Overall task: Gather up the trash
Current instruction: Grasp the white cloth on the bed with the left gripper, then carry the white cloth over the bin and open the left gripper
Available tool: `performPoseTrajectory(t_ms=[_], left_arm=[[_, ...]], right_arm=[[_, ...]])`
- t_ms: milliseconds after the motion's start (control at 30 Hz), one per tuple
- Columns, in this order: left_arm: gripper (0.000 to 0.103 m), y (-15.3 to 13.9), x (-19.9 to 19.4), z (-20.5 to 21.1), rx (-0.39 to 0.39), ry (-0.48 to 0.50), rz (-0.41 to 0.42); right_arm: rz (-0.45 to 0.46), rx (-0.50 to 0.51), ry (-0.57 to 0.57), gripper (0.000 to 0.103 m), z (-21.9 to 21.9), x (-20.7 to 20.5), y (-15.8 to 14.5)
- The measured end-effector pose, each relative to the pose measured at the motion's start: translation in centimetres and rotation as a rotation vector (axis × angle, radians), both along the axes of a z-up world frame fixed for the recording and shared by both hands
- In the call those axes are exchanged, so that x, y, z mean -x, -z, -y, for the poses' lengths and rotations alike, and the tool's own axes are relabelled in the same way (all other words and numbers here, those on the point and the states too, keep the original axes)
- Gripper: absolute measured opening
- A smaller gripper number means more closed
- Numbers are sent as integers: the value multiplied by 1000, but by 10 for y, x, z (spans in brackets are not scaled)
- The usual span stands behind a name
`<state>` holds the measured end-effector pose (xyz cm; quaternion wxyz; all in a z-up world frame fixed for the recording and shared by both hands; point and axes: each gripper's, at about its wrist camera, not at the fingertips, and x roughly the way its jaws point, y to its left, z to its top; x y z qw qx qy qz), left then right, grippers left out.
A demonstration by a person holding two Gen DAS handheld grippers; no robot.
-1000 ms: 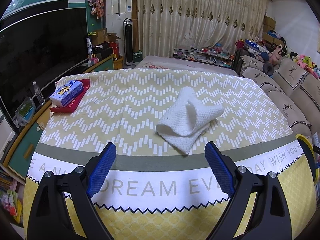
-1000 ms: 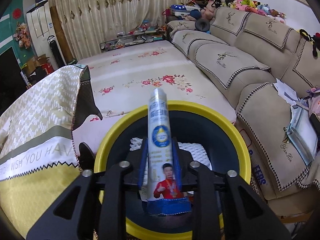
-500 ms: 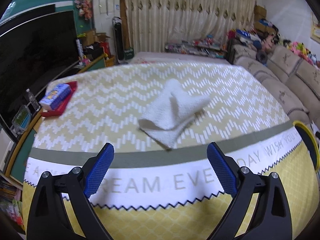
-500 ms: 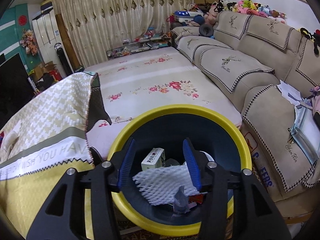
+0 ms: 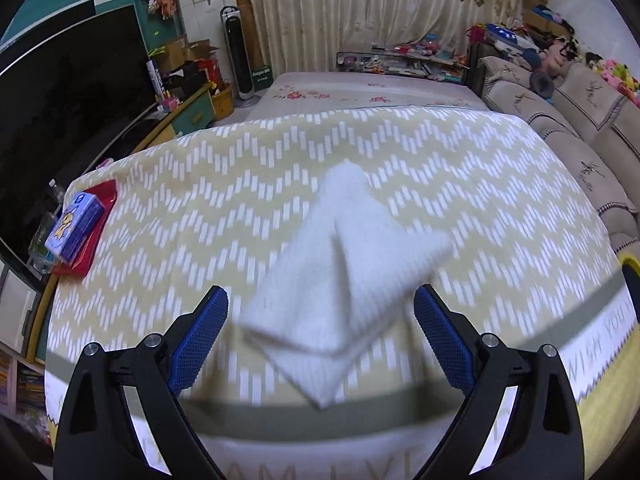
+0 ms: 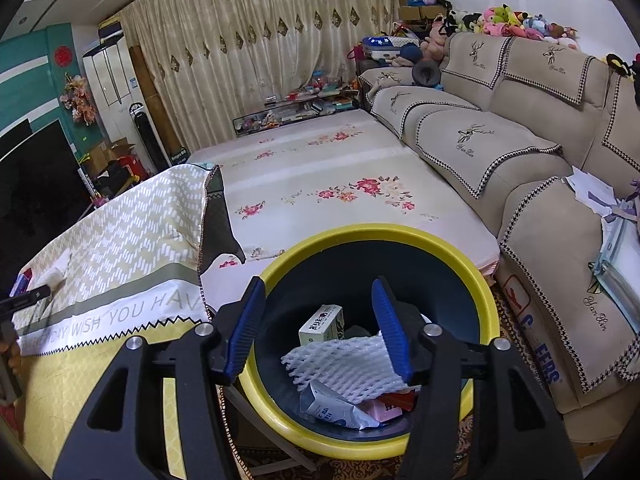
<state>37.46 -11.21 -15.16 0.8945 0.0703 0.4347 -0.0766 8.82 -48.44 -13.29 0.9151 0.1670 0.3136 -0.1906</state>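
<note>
Left wrist view: the left gripper (image 5: 320, 338) has its jaws spread wide, nothing pressed between its 2 blue pads (image 5: 198, 340). A folded white towel (image 5: 340, 276) lies on the table just ahead of the pads, its near corner reaching in between them without touching either one; the towel is blurred. It rests on a tablecloth (image 5: 200, 200) with a yellow and white zigzag pattern, a grey band and a white band of lettering along the near edge. At the far left edge of the table sits a red tray (image 5: 90, 246) holding a blue box (image 5: 74, 222). Beyond the table are a flowered mat (image 5: 360, 92), a curtain (image 5: 380, 12) and a sofa (image 5: 580, 120) on the right. A sliver of yellow rim shows at the right edge.

Right wrist view: the right gripper (image 6: 320, 330) hangs above a bin (image 6: 472, 276) with a yellow rim and dark inside. Its jaws are opening and hold nothing; the pads are clear of everything below. Inside the bin lie a white foam net (image 6: 344, 364), a small carton (image 6: 322, 324), a crumpled blue and white wrapper (image 6: 336, 408) and some red and pink scraps (image 6: 390, 406). The bin stands on the floor just beside the table's corner, between the table and the sofa. At the far left edge, the other gripper's tip sits over the towel, which is small and partly hidden there.
</note>
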Motion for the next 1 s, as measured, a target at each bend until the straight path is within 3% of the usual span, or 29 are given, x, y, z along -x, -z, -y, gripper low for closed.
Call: performPoseTrajectory(t_ms=[100,300,400,467,667,800,1000], left_arm=[[92,4,-13,1,5,-5,-33],[68,4,-23,4,30,13,-68],[29,0,-25,12,27,40,-55],[11,-3,-23,20,20,60,-49],[9,-15,-5,32,55,80,-32],[9,-41,25,46,60,118,14],[9,-94,91,98,88,255,88]], right_arm=[[-3,-11,0,53,3,0,2],[2,-26,-3,54,7,2,5],[14,-29,-8,54,6,3,3],[22,-31,-13,54,4,4,1],[45,-26,-17,54,2,11,-8],[66,-17,-12,54,4,20,-15],[95,11,3,54,8,38,-26]])
